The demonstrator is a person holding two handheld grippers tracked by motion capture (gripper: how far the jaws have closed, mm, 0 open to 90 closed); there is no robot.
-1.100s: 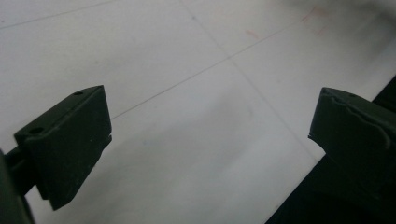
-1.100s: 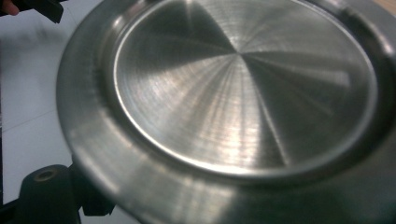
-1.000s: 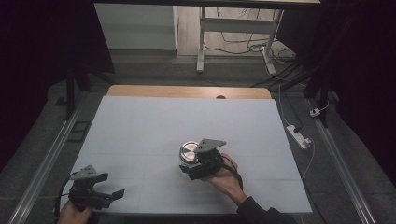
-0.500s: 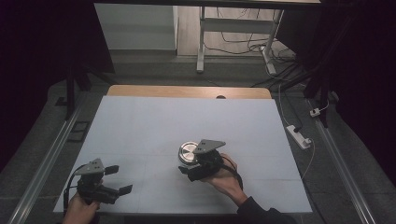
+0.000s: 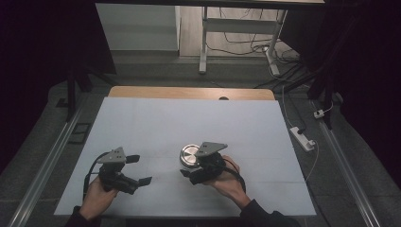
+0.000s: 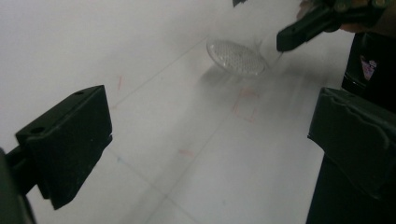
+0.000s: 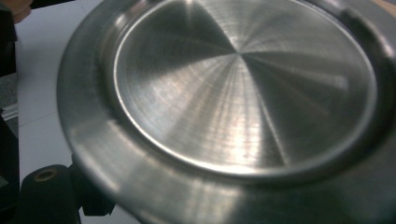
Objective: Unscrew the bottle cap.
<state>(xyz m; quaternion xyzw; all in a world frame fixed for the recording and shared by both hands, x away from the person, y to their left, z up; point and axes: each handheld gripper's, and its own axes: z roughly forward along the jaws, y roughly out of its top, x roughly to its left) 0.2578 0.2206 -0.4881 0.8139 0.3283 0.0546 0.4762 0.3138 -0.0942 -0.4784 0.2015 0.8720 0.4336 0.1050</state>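
Gripping the empty steel dish (image 5: 190, 154), the right gripper (image 5: 189, 173) hovers.

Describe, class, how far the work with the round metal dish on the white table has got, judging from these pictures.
Done: the right gripper is shut on the rim of the round metal dish, over the white table. In hand: the left gripper, jaws open and empty, points towards the dish but is apart from it. Left: the left gripper has not yet touched the dish; what happens to the dish next cannot be told.
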